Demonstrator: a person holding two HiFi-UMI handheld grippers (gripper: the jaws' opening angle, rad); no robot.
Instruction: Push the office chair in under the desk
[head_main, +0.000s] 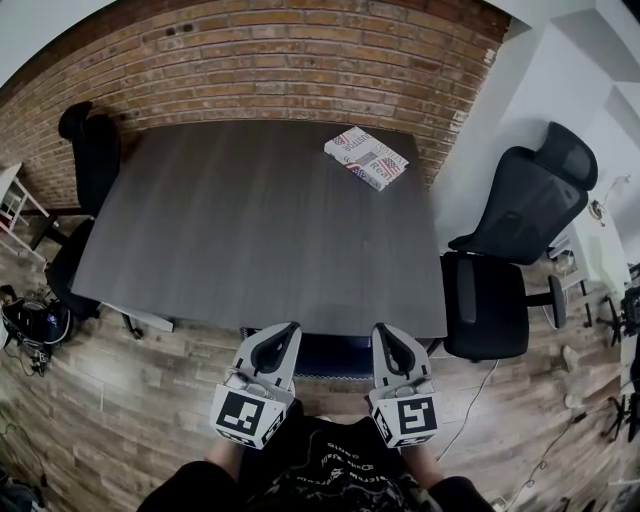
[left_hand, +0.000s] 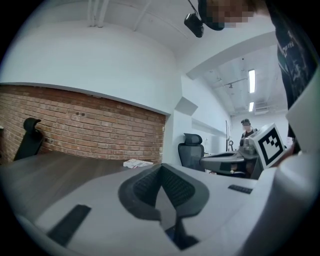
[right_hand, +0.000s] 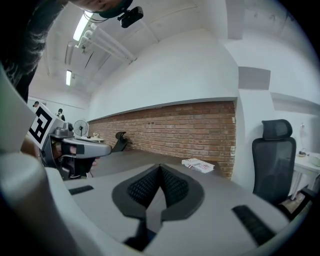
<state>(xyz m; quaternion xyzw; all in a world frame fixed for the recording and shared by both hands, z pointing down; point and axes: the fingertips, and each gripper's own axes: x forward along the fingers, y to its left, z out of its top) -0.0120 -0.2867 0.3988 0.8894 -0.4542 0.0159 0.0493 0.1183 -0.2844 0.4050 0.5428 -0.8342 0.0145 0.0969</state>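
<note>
The person is standing at the desk's near edge, holding both tools close to the body and pointing them away toward the desk; the left gripper (head_main: 280, 340) is showing its ribbed pads pressed together with nothing between them, and the right gripper (head_main: 392, 345) is likewise closed up and empty; each gripper view is confirming this.

Just past the two tips, a dark shape (head_main: 335, 355) is sitting tucked below the near edge of the desk (head_main: 250, 230); it may be a chair seat already pushed in, but I cannot tell.

The desk's long axis is running left to right across the head view; no container is standing on it, and only a printed packet (head_main: 366, 157) is lying on its far right corner.

The plainest candidate for the task, the black office chair (head_main: 505, 270), is standing out in the open, off the desk's right end, to the right of and beyond the right gripper; its seat is lying beside the desk's corner and its backrest is rising on the side away from the desk; the right gripper is the nearer one, so I am judging that any push would be coming from that side, driving the chair leftward.

A second chair (head_main: 88, 170) is standing at the far left corner, against the brick wall (head_main: 270, 60).
</note>
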